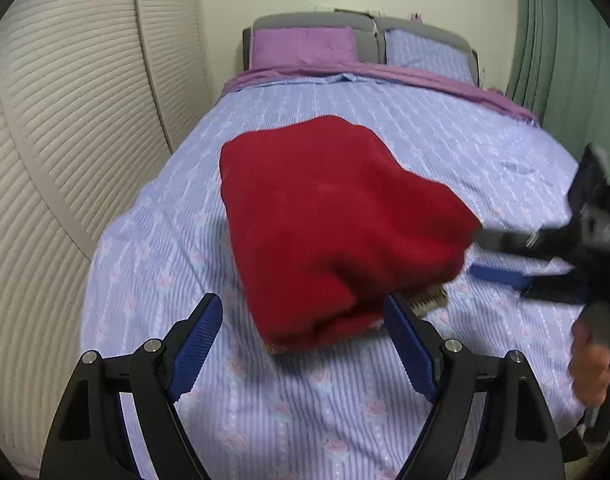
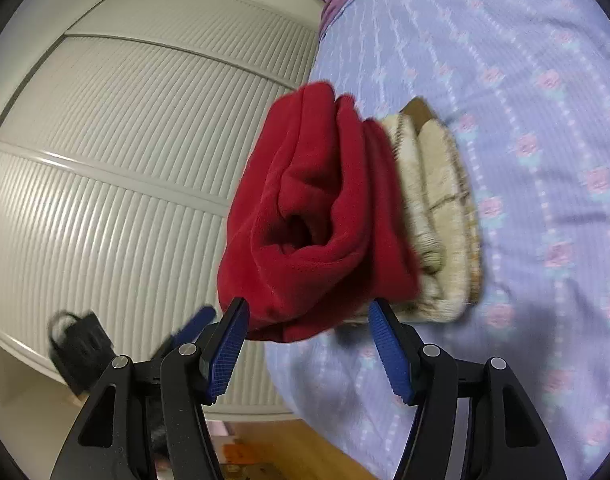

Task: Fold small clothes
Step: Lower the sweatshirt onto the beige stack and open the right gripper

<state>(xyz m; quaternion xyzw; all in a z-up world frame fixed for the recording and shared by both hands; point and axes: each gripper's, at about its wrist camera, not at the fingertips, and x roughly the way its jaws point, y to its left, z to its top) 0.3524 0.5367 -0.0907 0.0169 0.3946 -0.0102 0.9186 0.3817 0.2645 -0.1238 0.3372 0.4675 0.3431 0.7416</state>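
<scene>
A folded red fleece garment (image 1: 337, 224) lies on the bed, on top of a folded cream knitted garment (image 1: 551, 304) whose edge peeks out beneath it. In the right wrist view the red garment (image 2: 317, 216) shows its folded layers, with the cream garment (image 2: 441, 216) under it. My left gripper (image 1: 303, 344) is open and empty, just short of the red garment's near edge. My right gripper (image 2: 309, 344) is open and empty at the stack's side; it also shows in the left wrist view (image 1: 501, 252), at the right of the stack.
The bed (image 1: 305, 408) has a lilac floral striped cover, with purple and patterned pillows (image 1: 305, 46) at the head. A ribbed cream wardrobe (image 1: 65, 160) stands left, green curtains (image 1: 565, 60) right. Wooden floor (image 2: 305, 452) lies beside the bed.
</scene>
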